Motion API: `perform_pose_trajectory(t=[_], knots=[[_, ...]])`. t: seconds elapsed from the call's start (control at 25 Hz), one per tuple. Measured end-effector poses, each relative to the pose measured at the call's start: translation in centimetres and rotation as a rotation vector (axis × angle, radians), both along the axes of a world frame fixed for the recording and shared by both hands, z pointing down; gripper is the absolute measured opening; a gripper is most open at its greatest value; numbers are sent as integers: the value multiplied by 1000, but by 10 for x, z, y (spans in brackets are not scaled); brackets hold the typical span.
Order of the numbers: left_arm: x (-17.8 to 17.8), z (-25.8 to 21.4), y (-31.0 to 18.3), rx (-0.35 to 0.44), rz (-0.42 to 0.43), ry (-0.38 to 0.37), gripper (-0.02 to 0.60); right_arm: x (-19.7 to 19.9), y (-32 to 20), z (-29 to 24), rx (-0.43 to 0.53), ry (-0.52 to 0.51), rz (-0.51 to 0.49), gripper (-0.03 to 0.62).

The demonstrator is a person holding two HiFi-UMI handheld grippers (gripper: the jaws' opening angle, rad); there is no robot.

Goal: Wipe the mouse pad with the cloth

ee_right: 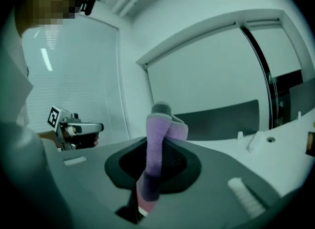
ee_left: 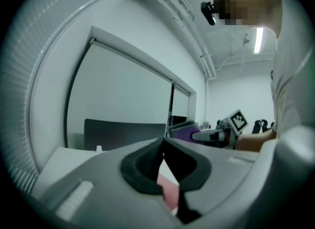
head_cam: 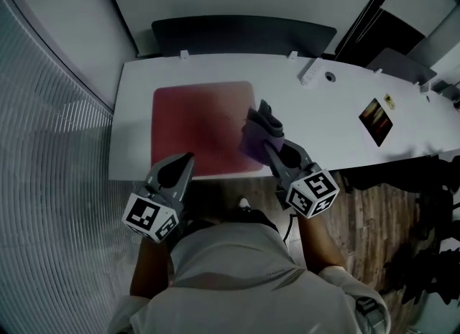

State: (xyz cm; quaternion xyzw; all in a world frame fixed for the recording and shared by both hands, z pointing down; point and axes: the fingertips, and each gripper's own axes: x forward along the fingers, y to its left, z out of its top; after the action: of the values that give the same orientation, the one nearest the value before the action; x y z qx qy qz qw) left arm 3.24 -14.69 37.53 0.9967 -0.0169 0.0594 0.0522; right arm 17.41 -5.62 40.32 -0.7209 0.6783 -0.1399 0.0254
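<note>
A dark red mouse pad [head_cam: 201,124] lies on the white desk [head_cam: 338,121]. My right gripper [head_cam: 266,146] is shut on a purple cloth [head_cam: 254,137], which hangs over the pad's right edge; whether it touches the pad I cannot tell. In the right gripper view the cloth [ee_right: 158,139] stands clamped upright between the jaws. My left gripper [head_cam: 188,160] is shut on nothing at the pad's near-left edge. Its closed jaws meet in the left gripper view [ee_left: 163,143], with a strip of the pad [ee_left: 170,192] below and the cloth [ee_left: 185,132] beyond.
A dark panel [head_cam: 244,34] runs behind the desk. A white power strip [head_cam: 311,72] and a dark card [head_cam: 376,120] lie on the desk's right part. A ribbed wall [head_cam: 43,146] stands at the left; wood floor [head_cam: 374,232] shows at the right.
</note>
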Motion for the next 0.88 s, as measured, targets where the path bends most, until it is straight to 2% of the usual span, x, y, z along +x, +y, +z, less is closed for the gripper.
perform_pose_trajectory(t=[0.12,0.28,0.4,0.6,0.88], knots=[[-25,-11,-15,28,-41,0,0,-33,-16,-36,88,87,-38,48],[-63,-27,-31,79,-95,18,0,-73,-45,-52,108,164,-87,48],[-92,-35,-45,93,-133,32,0,-97,-65,-51,113,146,-107,47],[-126,-41,-63,114,-180,14,0,-125,-87,-49,108,115,-140,48],[-134,-44,-64,114,-191,29,0,-137,-92,-48,79,86,-168,48]])
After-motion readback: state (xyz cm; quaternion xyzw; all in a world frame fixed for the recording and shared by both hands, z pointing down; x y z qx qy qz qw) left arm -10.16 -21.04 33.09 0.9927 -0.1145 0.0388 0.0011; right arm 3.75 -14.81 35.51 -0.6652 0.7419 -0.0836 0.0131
